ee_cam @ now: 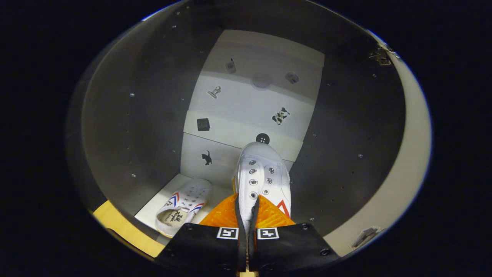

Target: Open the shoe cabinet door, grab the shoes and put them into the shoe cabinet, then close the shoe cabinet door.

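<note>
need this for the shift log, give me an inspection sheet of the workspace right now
surface: pale cabinet floor, inside dark side walls.
job's things: one white shoe lies on the cabinet floor, off to one side of the fingers; a second white shoe is held, toe pointing into the cabinet toward the back panel.
clutter: small stickers on the back panel; nothing loose seen.
grippers: gripper closed on the held shoe's rear edge, both fingers pressing it.
cables: nothing seen.
surroundings: open cabinet door swung aside with a hinge near its top; light wood edge in front of the cabinet.
</note>
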Demonstrator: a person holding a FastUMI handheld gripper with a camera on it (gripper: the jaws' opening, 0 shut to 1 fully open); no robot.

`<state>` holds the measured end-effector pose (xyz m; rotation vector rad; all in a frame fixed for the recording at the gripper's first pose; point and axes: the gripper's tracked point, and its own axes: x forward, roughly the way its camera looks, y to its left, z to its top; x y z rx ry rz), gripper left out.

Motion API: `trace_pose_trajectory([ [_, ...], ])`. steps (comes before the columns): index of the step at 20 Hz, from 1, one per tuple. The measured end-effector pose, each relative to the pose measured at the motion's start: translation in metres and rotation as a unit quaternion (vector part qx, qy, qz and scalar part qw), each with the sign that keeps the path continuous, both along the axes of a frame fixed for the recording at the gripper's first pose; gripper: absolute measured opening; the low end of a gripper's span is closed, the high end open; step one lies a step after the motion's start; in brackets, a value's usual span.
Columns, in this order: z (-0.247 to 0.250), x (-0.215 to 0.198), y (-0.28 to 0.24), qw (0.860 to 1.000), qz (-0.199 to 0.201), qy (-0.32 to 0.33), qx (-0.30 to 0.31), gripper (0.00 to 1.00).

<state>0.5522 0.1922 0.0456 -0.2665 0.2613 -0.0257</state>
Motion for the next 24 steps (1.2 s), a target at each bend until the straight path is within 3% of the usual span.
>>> trace_pose_trajectory([
  [7,-0.075,0.053,-0.008,0.996,-0.021,0.085,-0.001,0.04],
  [14,-0.106,0.073,-0.014,0.992,-0.040,0.114,0.023,0.05],
  [16,-0.113,0.074,-0.015,0.991,-0.041,0.125,0.019,0.09],
  [20,-0.102,0.061,-0.020,0.993,-0.050,0.109,0.005,0.33],
  [24,-0.076,0.024,-0.011,0.995,-0.042,0.080,0.042,0.84],
])
